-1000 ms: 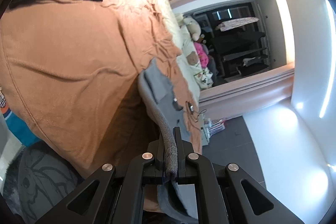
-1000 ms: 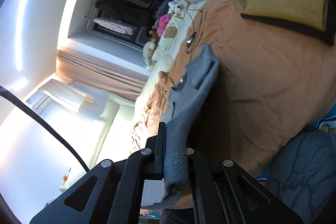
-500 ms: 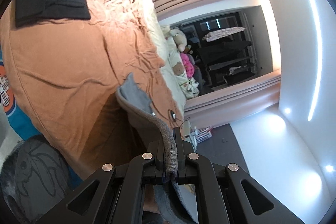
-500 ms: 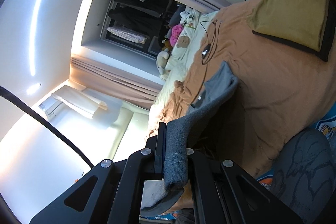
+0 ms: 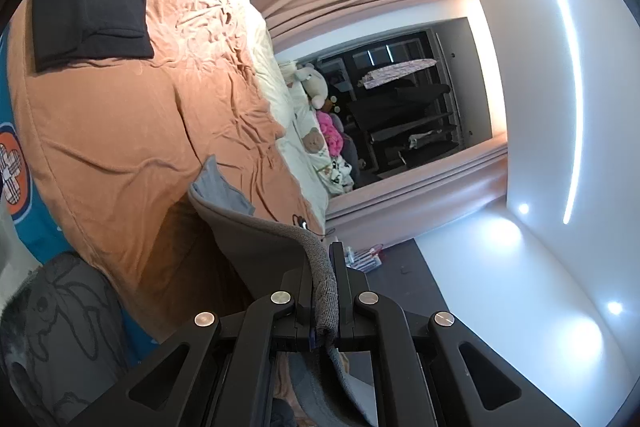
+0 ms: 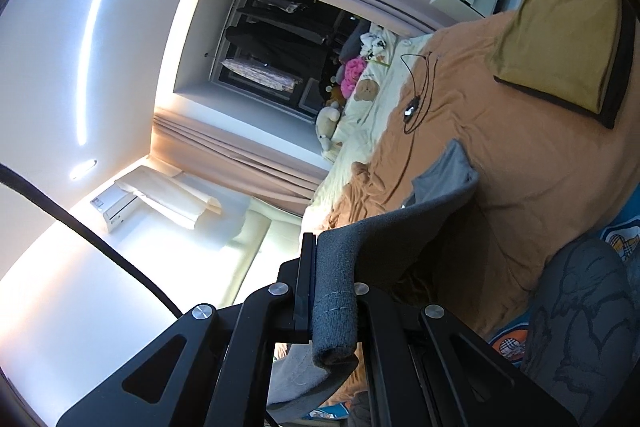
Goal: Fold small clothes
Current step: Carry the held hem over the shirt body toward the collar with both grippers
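Wrist views: fingers (image 5: 309,291) clamping grey garment (image 5: 256,243).

No lettering can be read anywhere. The folded black garment (image 5: 90,11) lying on the rust-orange bedspread (image 5: 132,131) carries a small cream print (a paw shape beside blurred marks, too small to make out). Past the bedspread's edge, the teal sheet (image 5: 20,163) bears an orange-ringed checked emblem, wordless.

We see open orange bedspread (image 5: 120,147) mid-bed; folded black garment (image 5: 88,11) blocks one corner, yellow garment (image 6: 560,43) another, cable (image 6: 416,95) near pillows.
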Tool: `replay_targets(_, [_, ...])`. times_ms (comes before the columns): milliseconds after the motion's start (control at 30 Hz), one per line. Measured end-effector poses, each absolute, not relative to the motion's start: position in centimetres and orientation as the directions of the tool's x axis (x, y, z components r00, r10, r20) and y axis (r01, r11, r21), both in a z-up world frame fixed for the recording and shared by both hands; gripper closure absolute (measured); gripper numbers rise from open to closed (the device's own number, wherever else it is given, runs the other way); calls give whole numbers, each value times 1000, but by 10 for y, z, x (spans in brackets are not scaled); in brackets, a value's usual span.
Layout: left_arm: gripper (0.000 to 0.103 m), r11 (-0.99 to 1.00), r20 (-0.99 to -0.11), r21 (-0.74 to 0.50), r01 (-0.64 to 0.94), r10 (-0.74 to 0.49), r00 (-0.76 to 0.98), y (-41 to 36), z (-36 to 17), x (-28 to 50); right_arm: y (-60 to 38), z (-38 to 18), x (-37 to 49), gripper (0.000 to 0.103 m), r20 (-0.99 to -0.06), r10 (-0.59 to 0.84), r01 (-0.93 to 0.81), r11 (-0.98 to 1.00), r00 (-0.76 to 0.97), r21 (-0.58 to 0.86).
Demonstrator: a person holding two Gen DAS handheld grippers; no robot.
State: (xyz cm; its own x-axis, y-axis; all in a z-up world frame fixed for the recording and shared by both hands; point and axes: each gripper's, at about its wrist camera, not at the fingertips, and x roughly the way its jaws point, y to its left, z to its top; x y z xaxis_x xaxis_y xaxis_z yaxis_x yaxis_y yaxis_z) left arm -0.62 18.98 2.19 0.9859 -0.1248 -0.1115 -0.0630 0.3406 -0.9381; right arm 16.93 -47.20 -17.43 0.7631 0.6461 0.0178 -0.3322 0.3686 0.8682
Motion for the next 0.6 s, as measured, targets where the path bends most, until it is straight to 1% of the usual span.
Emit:
replay_targets(233, [99, 345, -122, -936, -69, -134, 983, 184, 17, -6, -473, -184, 180, 103, 2, 653, -328, 378, 758, 866])
replay_targets(600, [99, 304, -177, -944, -132, -126, 976, 206, -15, 23, -467, -187, 235, 103, -53, 648, -279, 400, 760, 873])
